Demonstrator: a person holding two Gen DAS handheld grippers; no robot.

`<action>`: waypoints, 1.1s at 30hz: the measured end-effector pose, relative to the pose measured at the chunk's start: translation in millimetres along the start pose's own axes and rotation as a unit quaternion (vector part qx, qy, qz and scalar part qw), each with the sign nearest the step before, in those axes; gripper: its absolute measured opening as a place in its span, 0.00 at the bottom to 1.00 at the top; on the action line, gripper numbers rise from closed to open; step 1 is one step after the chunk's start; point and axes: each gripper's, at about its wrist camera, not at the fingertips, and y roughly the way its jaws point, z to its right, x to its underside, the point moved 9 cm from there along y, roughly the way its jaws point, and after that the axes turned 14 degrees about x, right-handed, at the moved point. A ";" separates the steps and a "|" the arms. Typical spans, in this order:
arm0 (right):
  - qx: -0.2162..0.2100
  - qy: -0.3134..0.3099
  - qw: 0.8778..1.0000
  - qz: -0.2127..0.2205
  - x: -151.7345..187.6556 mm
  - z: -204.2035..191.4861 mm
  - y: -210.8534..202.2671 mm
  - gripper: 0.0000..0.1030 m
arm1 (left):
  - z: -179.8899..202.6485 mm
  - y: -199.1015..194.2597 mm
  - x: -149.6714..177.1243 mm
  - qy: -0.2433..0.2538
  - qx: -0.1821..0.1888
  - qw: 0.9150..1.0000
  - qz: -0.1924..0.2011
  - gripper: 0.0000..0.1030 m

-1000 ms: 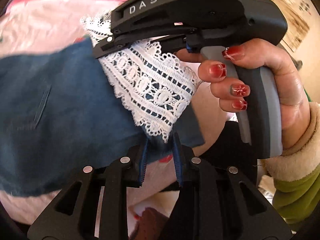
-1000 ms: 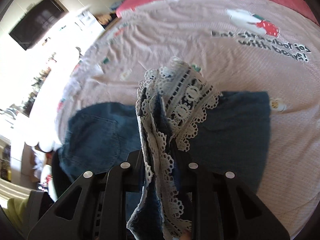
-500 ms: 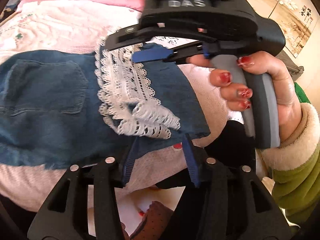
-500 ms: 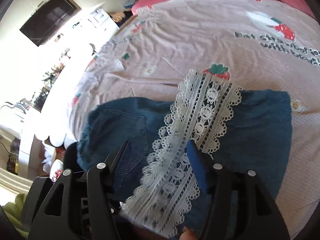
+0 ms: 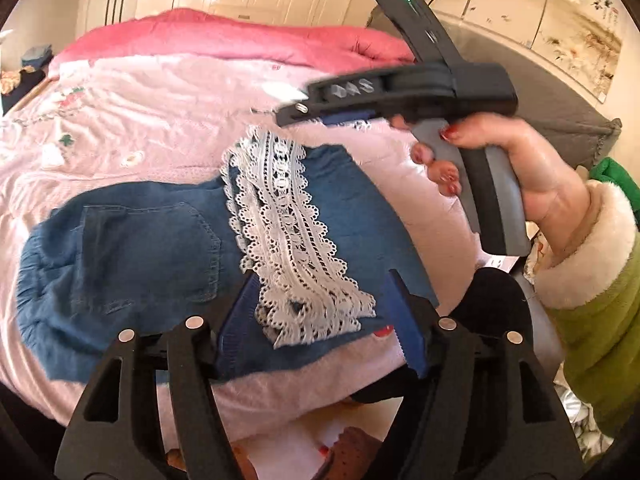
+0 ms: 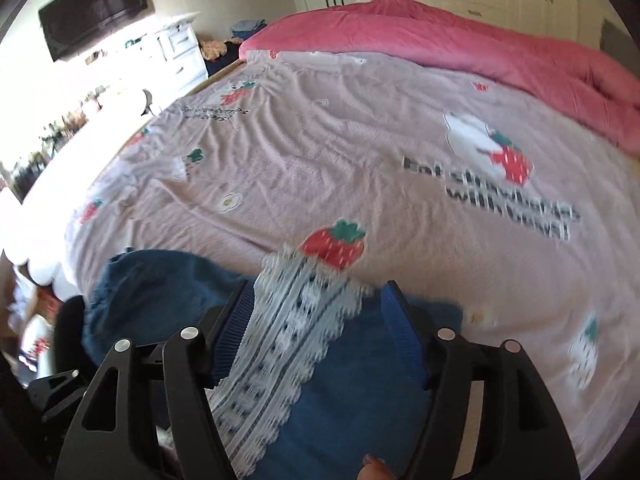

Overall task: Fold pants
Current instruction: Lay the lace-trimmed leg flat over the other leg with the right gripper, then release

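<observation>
I see the denim pants (image 5: 160, 248) lying folded on the pink bedsheet (image 5: 140, 128), lace trim (image 5: 288, 232) on top. Above them, my left gripper (image 5: 324, 312) and right gripper (image 6: 316, 332) are both opening, holding nothing.

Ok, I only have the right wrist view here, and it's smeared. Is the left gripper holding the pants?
Observer: No. In the left wrist view the left gripper has its jaws opening, with nothing pinched. The pants lie on the bed below.
Operator: And the right gripper, seen from outside?
Observer: The right gripper hangs above the far edge of the pants. Its jaws are opening and there is no cloth in them.
Operator: Does the fold lie flat?
Observer: The lace hem lies flat across the denim, beside a back pocket that your view misses.
</observation>
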 end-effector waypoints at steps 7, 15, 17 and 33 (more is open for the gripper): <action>0.003 -0.026 0.999 -0.045 -4.6 -16.8 41.3 0.66 | -8.0 23.3 3.0 0.014 -0.035 0.999 -0.030 0.55; -0.013 -0.010 0.999 -0.049 12.9 -12.3 40.7 0.16 | -8.5 36.9 18.6 0.018 -0.035 0.998 -0.054 0.25; -0.016 -0.004 0.999 -0.035 12.9 -8.1 28.0 0.16 | -10.5 35.4 19.5 0.017 -0.036 0.998 -0.051 0.22; -0.014 -0.065 0.997 -0.045 -7.0 -54.4 58.1 0.16 | -16.0 31.9 29.7 0.013 -0.044 0.998 -0.052 0.20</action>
